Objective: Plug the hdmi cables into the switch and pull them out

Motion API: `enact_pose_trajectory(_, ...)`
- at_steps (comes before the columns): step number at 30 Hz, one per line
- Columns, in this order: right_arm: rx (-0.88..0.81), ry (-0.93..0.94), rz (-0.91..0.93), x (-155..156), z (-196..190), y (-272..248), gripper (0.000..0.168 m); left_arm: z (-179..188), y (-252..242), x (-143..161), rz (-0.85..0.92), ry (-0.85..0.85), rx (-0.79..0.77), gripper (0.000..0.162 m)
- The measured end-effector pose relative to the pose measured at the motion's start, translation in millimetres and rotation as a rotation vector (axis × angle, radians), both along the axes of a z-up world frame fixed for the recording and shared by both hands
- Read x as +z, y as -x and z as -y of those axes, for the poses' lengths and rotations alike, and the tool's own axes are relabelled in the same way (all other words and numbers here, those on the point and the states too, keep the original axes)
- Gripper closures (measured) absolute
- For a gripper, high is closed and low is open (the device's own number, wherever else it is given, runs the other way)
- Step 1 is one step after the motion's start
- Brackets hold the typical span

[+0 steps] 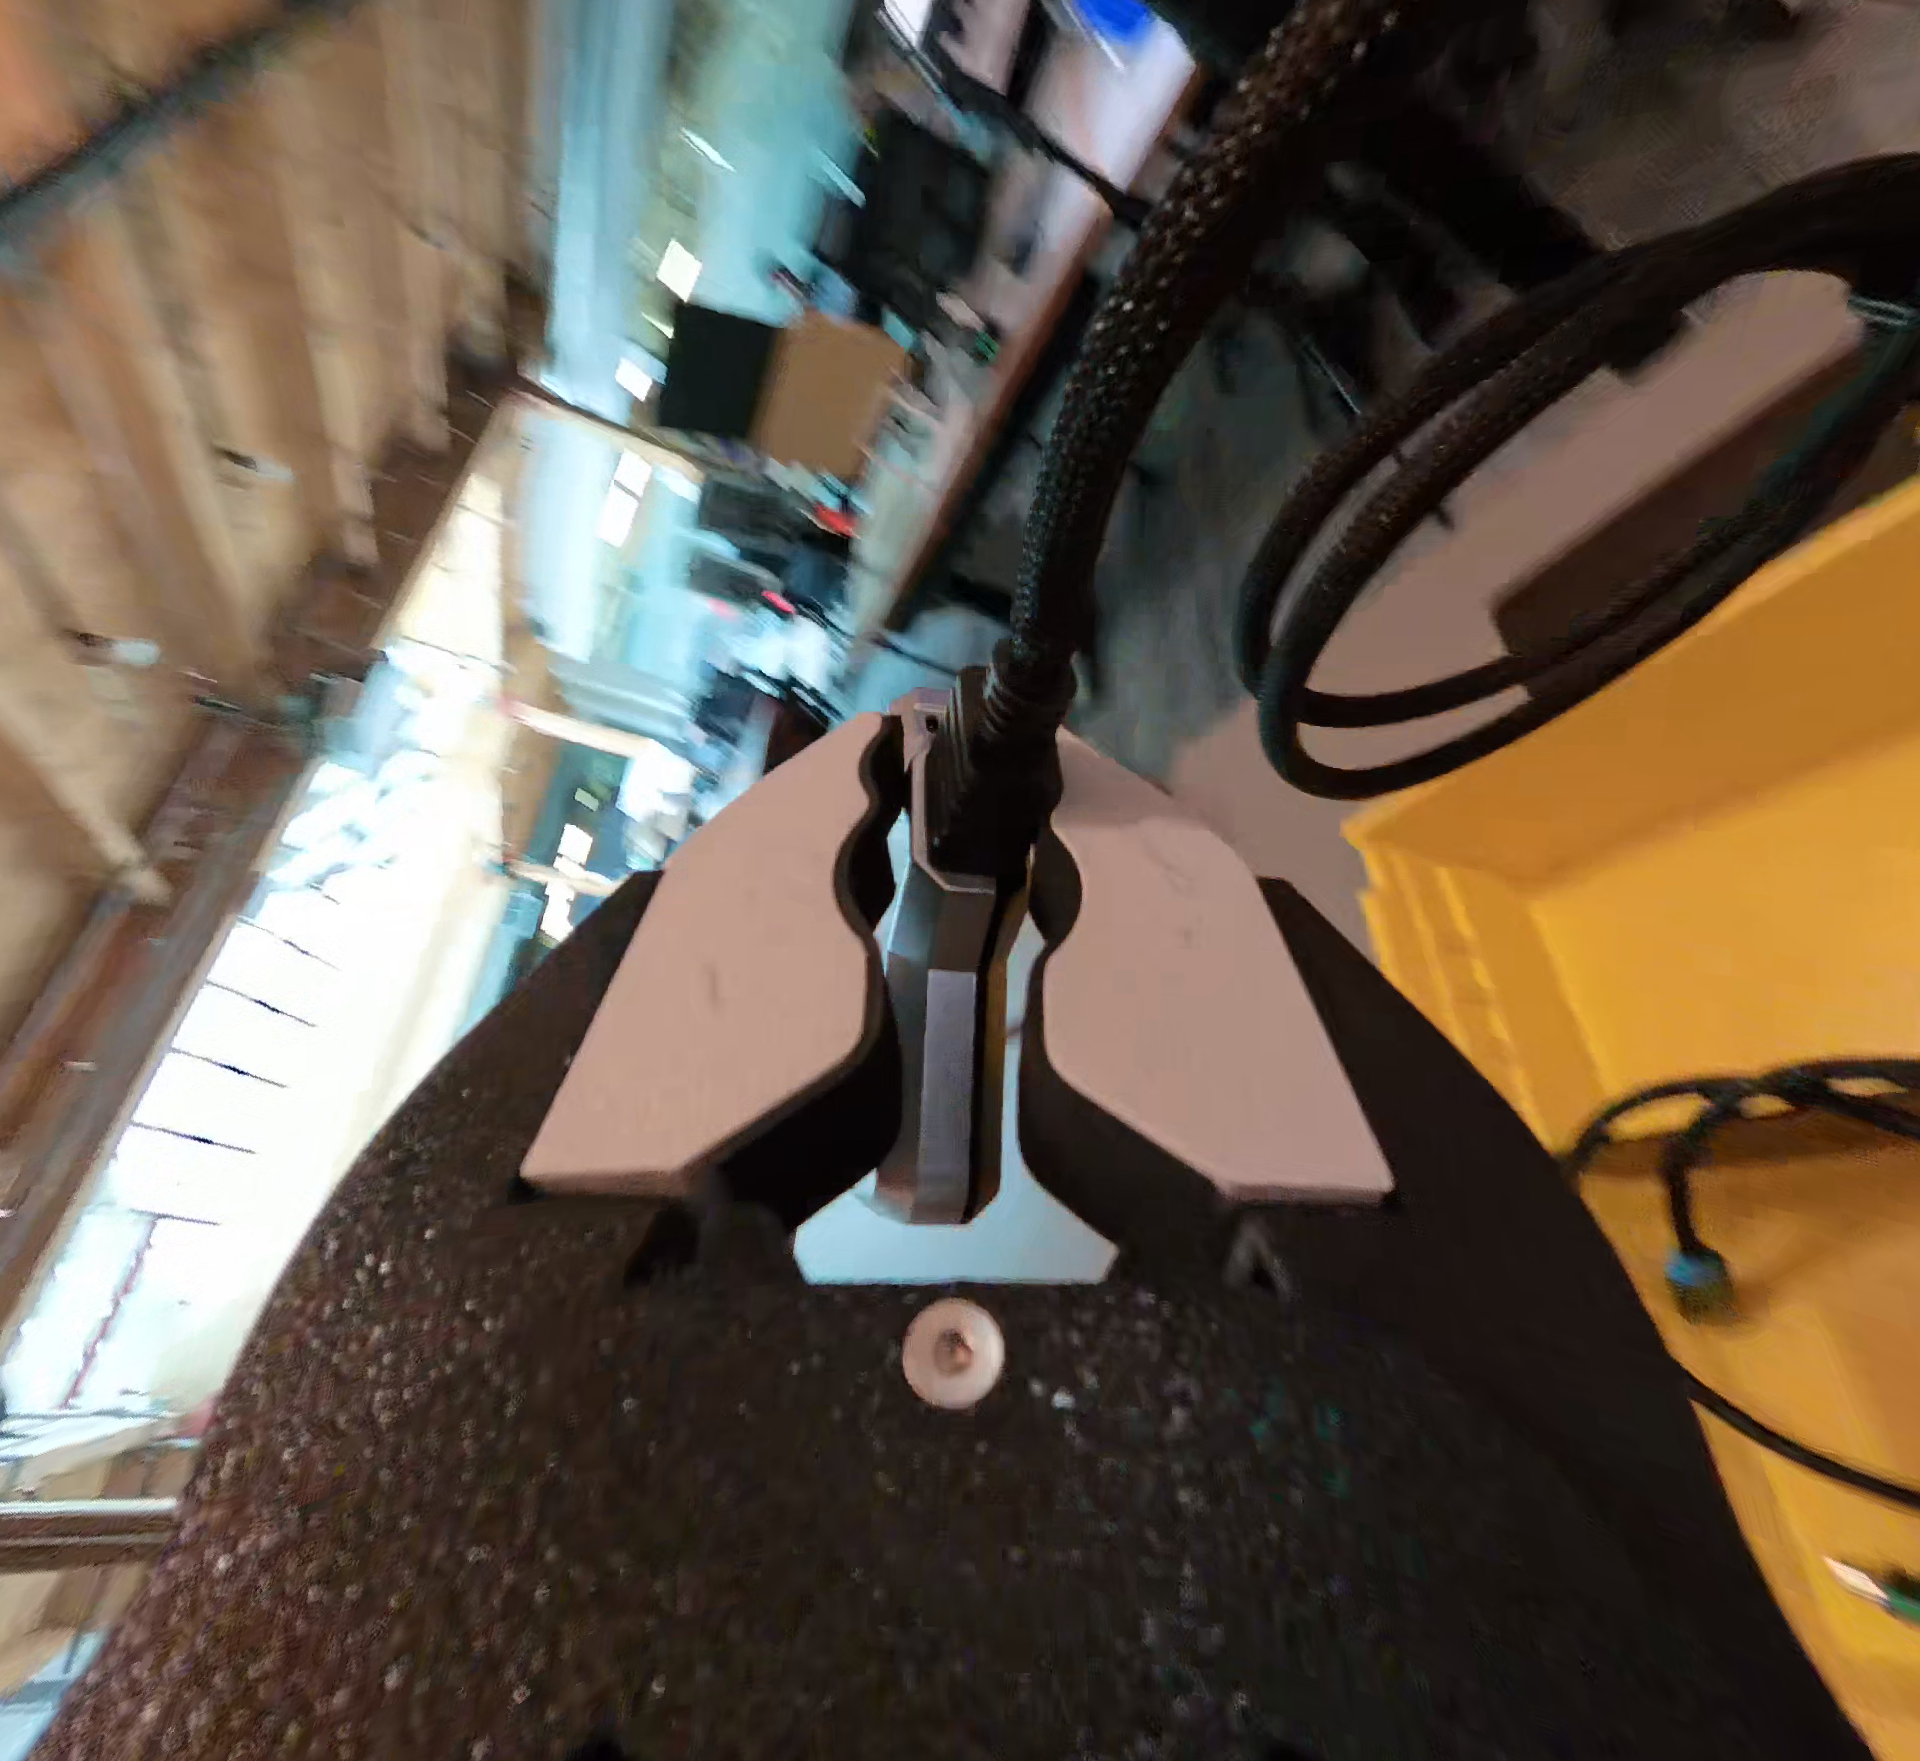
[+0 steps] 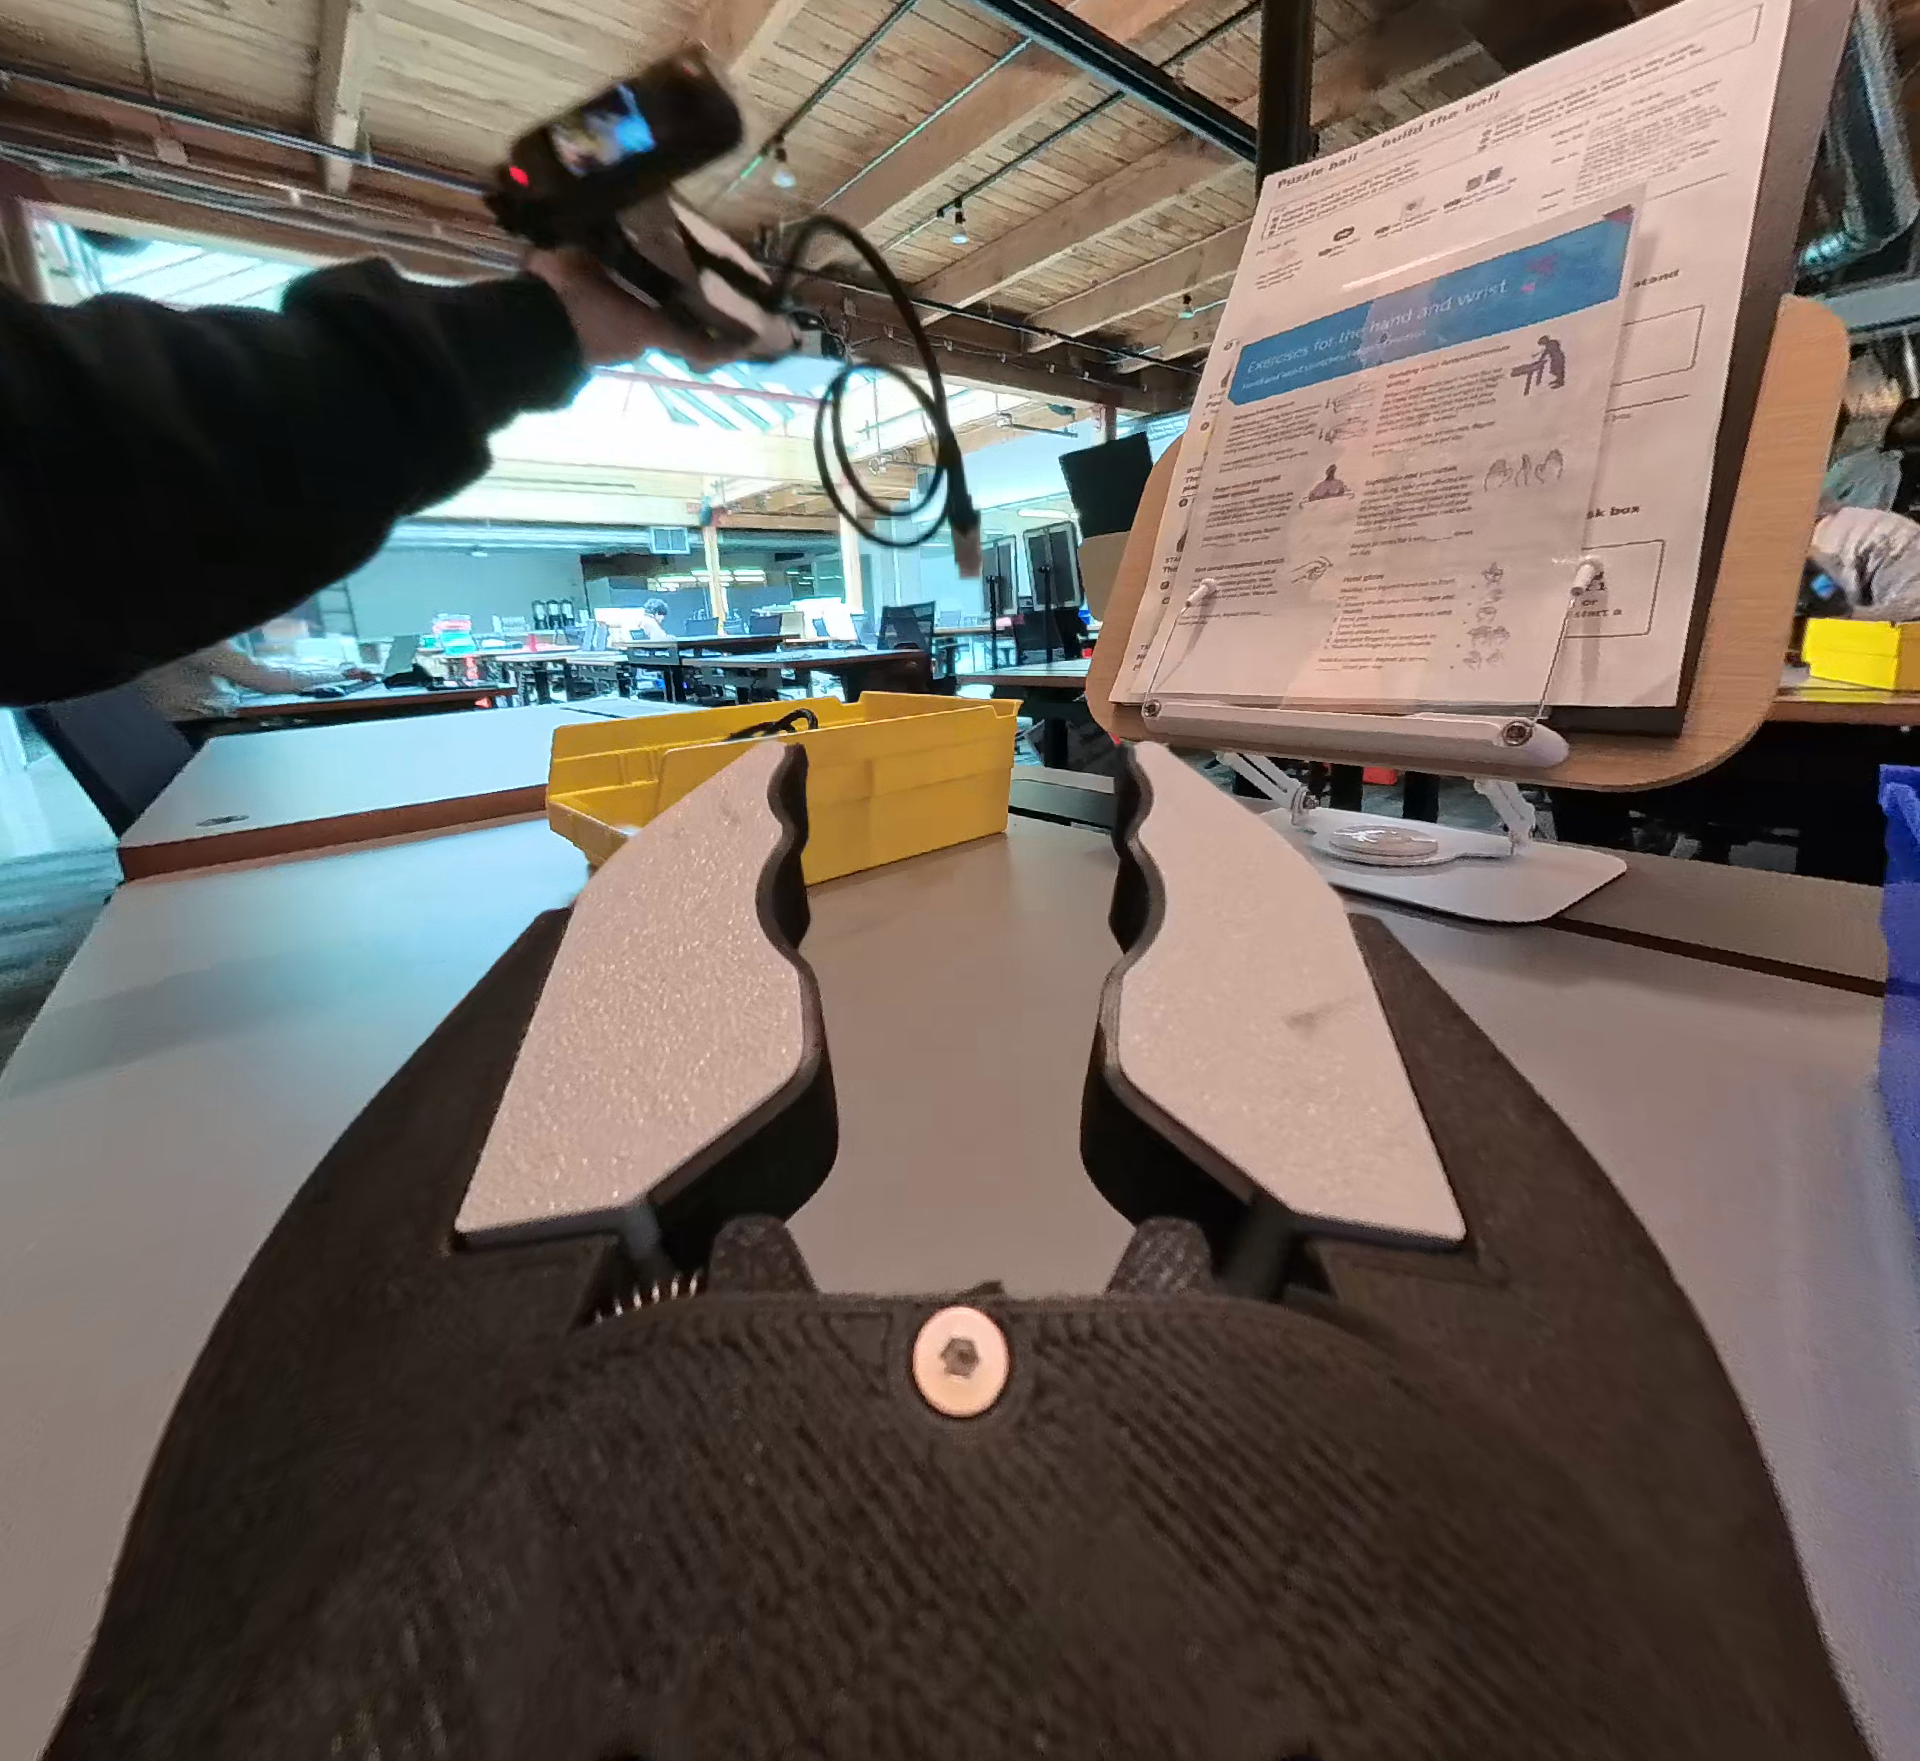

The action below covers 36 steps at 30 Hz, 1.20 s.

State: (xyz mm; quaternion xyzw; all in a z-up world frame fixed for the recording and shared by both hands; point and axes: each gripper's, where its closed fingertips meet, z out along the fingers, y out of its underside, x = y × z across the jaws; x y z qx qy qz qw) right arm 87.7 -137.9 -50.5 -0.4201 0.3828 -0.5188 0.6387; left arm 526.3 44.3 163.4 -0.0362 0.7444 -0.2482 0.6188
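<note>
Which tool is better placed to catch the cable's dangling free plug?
Right, probably. The right tool is open and empty above the table. The left tool is raised, shut on one cable connector, so the free plug hangs loose.

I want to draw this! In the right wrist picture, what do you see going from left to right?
Dark sleeve → left gripper held up high → dangling black cable → paper stand → blue bin at the edge.

Left view tilted, aloft; right level, low; shared yellow bin.
</note>
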Motion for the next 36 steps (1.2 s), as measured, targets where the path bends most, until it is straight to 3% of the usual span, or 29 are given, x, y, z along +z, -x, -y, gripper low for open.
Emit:
enact_pose_trajectory(1,0.001,-0.009,-0.001,0,0,0,0.112,1,22,20,0.095,0.019,-0.038,0.141)
enact_pose_trajectory(4,0.012,-0.037,-0.020,1,-4,1,0.114,10,101,53,0.341,0.020,-0.177,0.140)
enact_pose_trajectory(6,0.032,-0.048,-0.020,12,-12,4,0.114,20,154,48,0.449,-0.019,-0.255,0.140)
enact_pose_trajectory(11,0.060,-0.002,0.008,55,-41,14,0.112,48,268,-9,0.702,-0.182,-0.408,0.140)
enact_pose_trajectory(15,0.060,0.118,0.006,76,-69,20,0.111,78,335,-72,0.736,-0.278,-0.547,0.140)
enact_pose_trajectory(18,0.046,0.158,-0.030,79,-76,19,0.111,95,377,-96,0.787,-0.272,-0.650,0.141)
enact_pose_trajectory(23,0.165,0.045,0.020,90,-76,30,0.135,112,418,-94,0.854,-0.153,-0.759,0.141)
enact_pose_trajectory(25,0.256,0.020,0.031,95,-80,37,0.119,118,423,-94,0.872,-0.163,-0.770,0.141)
enact_pose_trajectory(28,0.435,-0.096,-0.039,95,-87,42,0.128,125,434,-91,0.956,-0.149,-0.806,0.141)
enact_pose_trajectory(30,0.399,-0.182,-0.041,96,-75,39,0.125,128,444,-89,0.988,-0.139,-0.843,0.141)
enact_pose_trajectory(33,0.397,-0.173,-0.051,92,-73,38,0.140,134,456,-91,1.057,-0.160,-0.874,0.140)
enact_pose_trajectory(36,0.400,-0.186,-0.089,87,-71,35,0.135,137,462,-92,1.126,-0.198,-0.877,0.140)
